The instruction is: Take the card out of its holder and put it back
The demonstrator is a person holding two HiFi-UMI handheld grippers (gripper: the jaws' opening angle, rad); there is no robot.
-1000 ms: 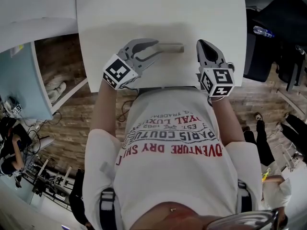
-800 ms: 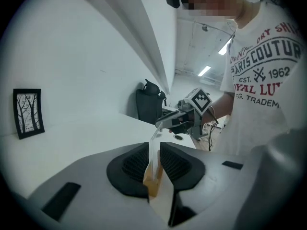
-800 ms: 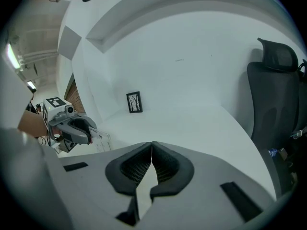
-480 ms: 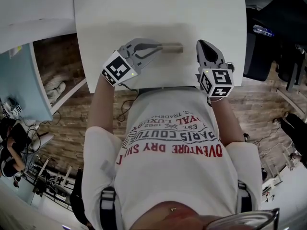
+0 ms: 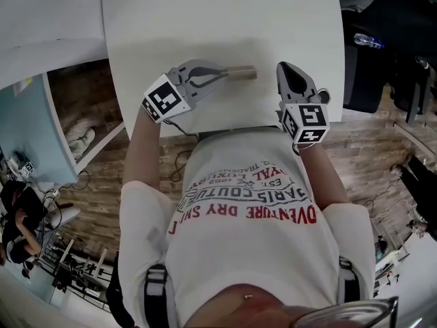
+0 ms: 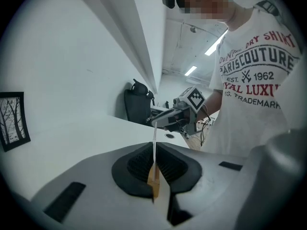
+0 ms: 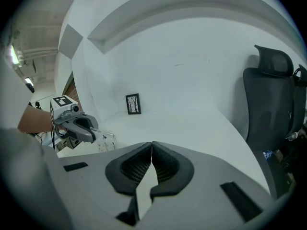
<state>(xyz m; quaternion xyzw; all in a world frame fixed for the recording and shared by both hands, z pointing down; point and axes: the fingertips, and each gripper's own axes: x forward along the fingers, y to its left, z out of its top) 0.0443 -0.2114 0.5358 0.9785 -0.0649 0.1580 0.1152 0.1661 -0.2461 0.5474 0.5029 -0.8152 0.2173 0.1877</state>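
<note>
A clear card stands in a wooden holder (image 5: 240,73) on the white table (image 5: 225,26). My left gripper (image 5: 218,75) is at the holder's left end, its jaws closing on the card's edge. In the left gripper view the thin card (image 6: 154,137) runs edge-on between the pads of the left gripper (image 6: 154,146), with a bit of the wooden base (image 6: 153,180) low between them. My right gripper (image 5: 284,67) rests to the right of the holder, shut and holding nothing. The right gripper (image 7: 152,145) looks across at the left gripper (image 7: 76,124) and the clear card (image 7: 106,142).
A small framed picture (image 7: 133,104) stands at the far side of the table. A black office chair (image 7: 272,96) is beyond the table's right edge. Wooden floor (image 5: 95,87) shows at the left, and the table's near edge runs close to the person's body.
The left gripper's jaws went from wide open around the holder's left end to closed on the card. The right gripper stayed shut in place.
</note>
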